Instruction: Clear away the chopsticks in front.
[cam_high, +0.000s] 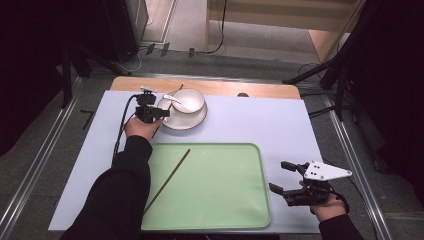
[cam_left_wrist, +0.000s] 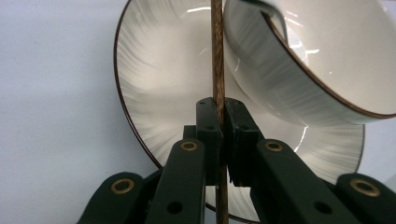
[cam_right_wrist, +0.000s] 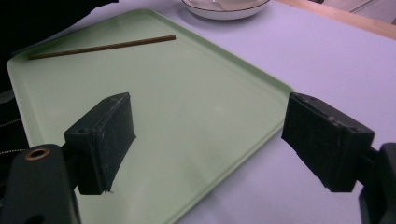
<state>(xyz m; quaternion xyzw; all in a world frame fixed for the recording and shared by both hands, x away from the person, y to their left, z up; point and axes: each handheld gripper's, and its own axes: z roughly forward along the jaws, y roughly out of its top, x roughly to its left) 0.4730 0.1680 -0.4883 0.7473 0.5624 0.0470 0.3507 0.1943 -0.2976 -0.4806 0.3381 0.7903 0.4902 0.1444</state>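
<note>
sleeves: black | claws (cam_high: 283, 176): black, brass rivets | plate: grey

In the left gripper view, the brown chopstick (cam_left_wrist: 217, 51) clamped between the closed fingers (cam_left_wrist: 208, 135) runs out of frame at top and bottom, so neither end shows. The saucer (cam_left_wrist: 154, 84) is cut off at the top edge and hidden below by the fingers; the cup (cam_left_wrist: 299, 65) is cropped at top and right. In the high view, the left gripper (cam_high: 148, 113) covers the saucer's near rim, and the object lying in the cup is too small to identify. In the right gripper view, the green tray (cam_right_wrist: 196, 107) is cropped at the bottom, and a dark sleeve (cam_right_wrist: 42, 18) hides its far left corner.
</note>
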